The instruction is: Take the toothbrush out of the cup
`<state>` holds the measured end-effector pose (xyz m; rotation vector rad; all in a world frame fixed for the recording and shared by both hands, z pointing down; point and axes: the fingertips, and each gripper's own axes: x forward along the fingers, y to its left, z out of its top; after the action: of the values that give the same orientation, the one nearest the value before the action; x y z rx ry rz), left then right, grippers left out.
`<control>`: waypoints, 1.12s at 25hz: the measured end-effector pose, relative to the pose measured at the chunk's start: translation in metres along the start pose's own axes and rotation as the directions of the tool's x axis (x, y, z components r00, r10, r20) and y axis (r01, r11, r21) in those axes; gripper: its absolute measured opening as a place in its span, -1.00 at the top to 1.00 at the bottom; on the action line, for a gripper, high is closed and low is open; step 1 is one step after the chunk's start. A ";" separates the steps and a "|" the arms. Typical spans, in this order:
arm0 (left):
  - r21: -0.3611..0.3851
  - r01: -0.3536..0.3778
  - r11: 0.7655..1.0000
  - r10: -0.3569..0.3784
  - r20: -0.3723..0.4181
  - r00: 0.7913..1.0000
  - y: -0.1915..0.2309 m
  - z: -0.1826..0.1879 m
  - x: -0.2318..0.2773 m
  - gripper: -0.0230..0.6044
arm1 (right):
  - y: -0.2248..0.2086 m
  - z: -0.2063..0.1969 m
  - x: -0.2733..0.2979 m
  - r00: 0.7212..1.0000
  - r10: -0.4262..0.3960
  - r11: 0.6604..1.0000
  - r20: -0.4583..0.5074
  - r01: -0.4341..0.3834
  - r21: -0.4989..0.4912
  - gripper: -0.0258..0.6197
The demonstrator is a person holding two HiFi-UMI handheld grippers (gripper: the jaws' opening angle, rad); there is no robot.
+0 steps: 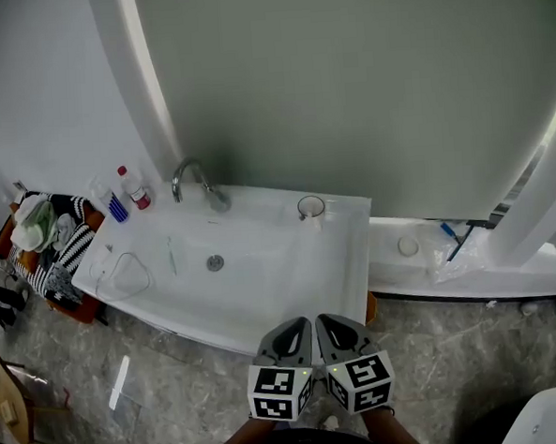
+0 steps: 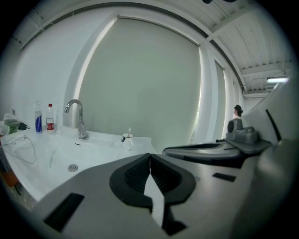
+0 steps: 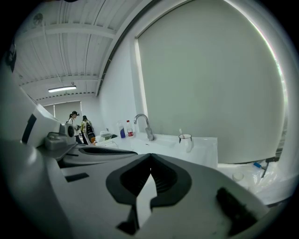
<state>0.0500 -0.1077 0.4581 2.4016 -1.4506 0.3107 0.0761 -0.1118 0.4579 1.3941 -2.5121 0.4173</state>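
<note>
**Both grippers shut and empty, short of the cup**

The left gripper (image 2: 150, 158) has its jaws pressed pad to pad with nothing between them. The right gripper (image 3: 150, 160) is the same. The two sit side by side at six o'clock of the white rectangular washbasin (image 1: 263, 288).

The white dark-rimmed cup (image 1: 311, 207) stands well apart from them on the basin's one o'clock corner. The pale toothbrush (image 3: 181, 132) stands upright in it, only its top above the rim.

Risk, as judged:
- Neither gripper can take the thin handle until its jaws part.
- A slanted pull could tip the light-looking cup into the bowl.

The surface is glossy white, with a curved chrome tap (image 1: 192, 175) at eleven o'clock. A blue bottle (image 1: 115, 207) and a red-capped bottle (image 1: 137, 192) stand at ten. The floor is grey marbled (image 1: 437, 366), and a grey arched panel (image 1: 345, 90) stands behind.
</note>
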 end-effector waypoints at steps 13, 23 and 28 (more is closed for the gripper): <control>0.016 0.128 0.992 -0.128 -0.008 0.992 0.069 0.028 0.022 0.90 | 0.006 0.032 0.068 0.989 -0.146 0.989 -0.001 0.146 0.010 0.89; 0.033 0.227 0.973 -0.226 -0.016 0.974 0.112 0.035 0.018 0.89 | 0.010 0.062 0.098 0.957 -0.286 0.958 0.041 0.286 -0.006 0.89; 0.044 0.274 0.961 -0.273 -0.019 0.962 0.110 0.040 0.021 0.89 | 0.003 0.067 0.102 0.942 -0.332 0.943 0.042 0.332 -0.004 0.89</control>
<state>-0.0368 -0.1874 0.4458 2.5909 -1.0966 0.2937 0.0167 -0.2141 0.4300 1.7961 -2.2402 0.3095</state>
